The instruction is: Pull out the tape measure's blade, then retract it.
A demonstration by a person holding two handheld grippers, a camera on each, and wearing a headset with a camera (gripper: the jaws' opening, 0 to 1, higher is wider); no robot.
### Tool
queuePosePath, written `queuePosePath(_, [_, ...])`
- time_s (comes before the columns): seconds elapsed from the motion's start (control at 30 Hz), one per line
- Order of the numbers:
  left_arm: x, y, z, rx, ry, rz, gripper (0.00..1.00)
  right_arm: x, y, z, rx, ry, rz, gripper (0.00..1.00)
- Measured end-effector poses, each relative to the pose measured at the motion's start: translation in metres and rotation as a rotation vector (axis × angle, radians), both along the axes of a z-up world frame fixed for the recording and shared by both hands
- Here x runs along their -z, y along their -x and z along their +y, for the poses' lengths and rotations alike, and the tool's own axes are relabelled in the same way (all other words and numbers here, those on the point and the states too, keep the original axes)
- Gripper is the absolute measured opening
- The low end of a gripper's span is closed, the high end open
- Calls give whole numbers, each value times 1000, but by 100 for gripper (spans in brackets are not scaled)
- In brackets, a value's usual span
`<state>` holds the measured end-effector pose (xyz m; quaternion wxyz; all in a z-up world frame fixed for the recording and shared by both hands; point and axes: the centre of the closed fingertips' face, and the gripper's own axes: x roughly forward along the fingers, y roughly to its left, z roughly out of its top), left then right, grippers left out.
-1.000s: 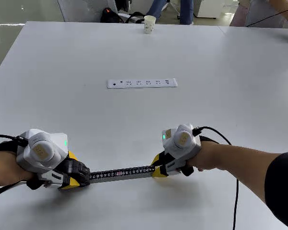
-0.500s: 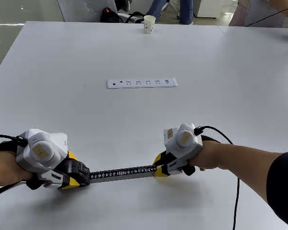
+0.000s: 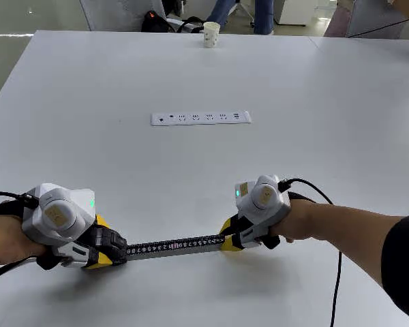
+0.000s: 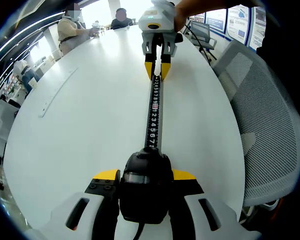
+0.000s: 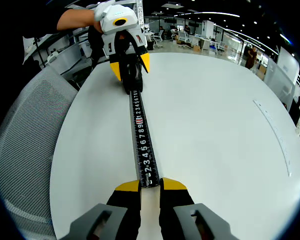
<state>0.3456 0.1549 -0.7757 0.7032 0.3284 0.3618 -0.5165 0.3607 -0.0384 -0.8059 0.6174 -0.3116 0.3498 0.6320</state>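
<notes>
Head view: the case [image 3: 114,243] is clamped in the left gripper [image 3: 103,249] as an anchor. The blade [image 3: 174,245] tip is pinched by the right gripper [image 3: 226,244], so tape is stretched taut along the table's [image 3: 273,88] near edge.

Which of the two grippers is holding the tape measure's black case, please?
The left gripper clamps the case; the right gripper pinches only the blade.

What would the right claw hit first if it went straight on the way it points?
Probably the tape measure case held in the left claw: the right claw points straight along the blade it grips toward it.
</notes>
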Motion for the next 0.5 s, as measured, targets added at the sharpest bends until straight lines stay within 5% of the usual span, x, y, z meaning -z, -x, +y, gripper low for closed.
queuePosePath(0.5, [-2, 2, -1, -1, -1, 0, 33, 1, -2, -8, 7, 5, -1, 9])
